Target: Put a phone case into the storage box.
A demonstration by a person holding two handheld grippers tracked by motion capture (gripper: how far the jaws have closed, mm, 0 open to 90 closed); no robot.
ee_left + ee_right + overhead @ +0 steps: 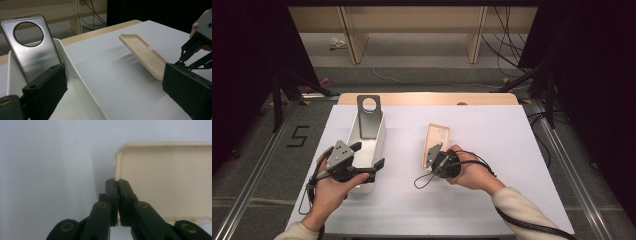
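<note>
The right hand-held gripper (435,156) pinches the thin side wall of the cream phone case (436,141). The case sticks out past its tips, tilted up off the counter (492,150). The grip is only on the edge, so I think the case could slip out or twist and fall. The left hand-held gripper (369,155) is wide open over the white tray (379,136), with the grey phone case (368,116) standing just past it.
</note>
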